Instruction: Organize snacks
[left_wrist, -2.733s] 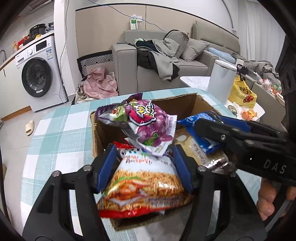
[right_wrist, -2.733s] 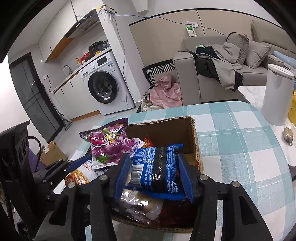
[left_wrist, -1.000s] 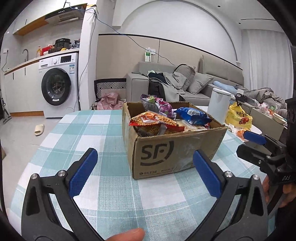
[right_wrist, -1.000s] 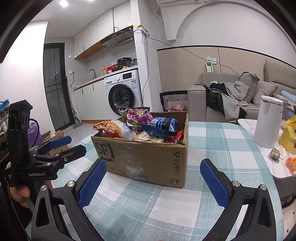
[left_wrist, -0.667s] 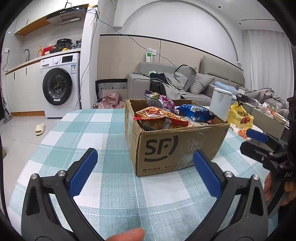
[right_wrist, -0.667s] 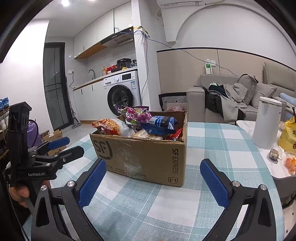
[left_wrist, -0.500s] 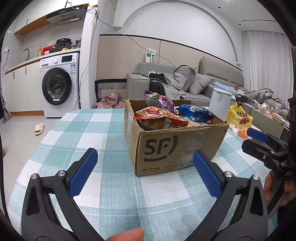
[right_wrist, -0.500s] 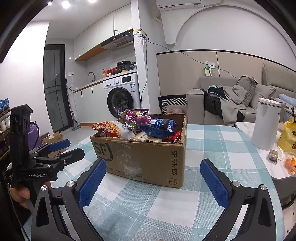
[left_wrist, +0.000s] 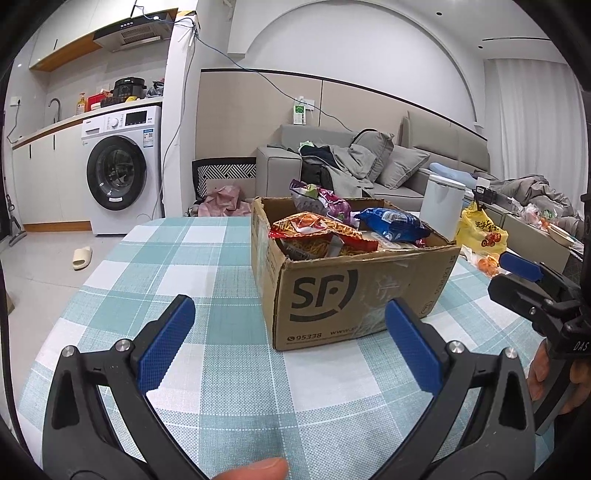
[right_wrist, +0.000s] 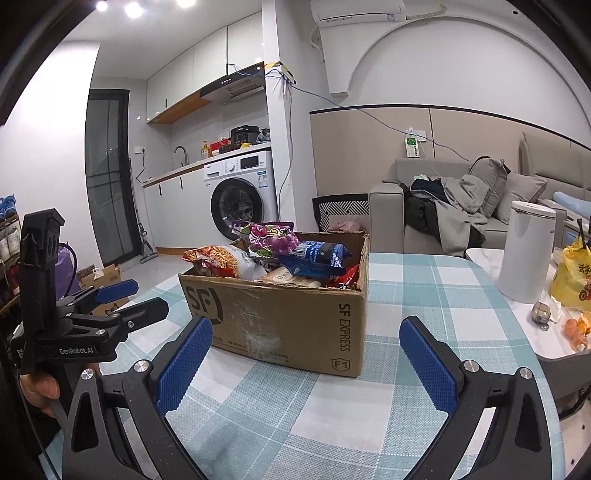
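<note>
Snack bags (left_wrist: 317, 236) lie heaped in an open cardboard box (left_wrist: 354, 291) at mid-surface (left_wrist: 192, 258); light, soft and crinkly, probably slippery, they are best pinched at a crimped edge. The left gripper (left_wrist: 288, 343) and right gripper (right_wrist: 306, 354) hover before the box, jaws wide apart and empty. A white bin (right_wrist: 526, 251) and yellow bag (right_wrist: 572, 277) stand well aside, obstructing nothing.

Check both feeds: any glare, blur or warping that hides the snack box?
Left wrist view: cardboard box sharp, evenly lit; fisheye bends the room edges. Right wrist view: ceiling lights flare at top left, box clear, dark vignette in corners.
</note>
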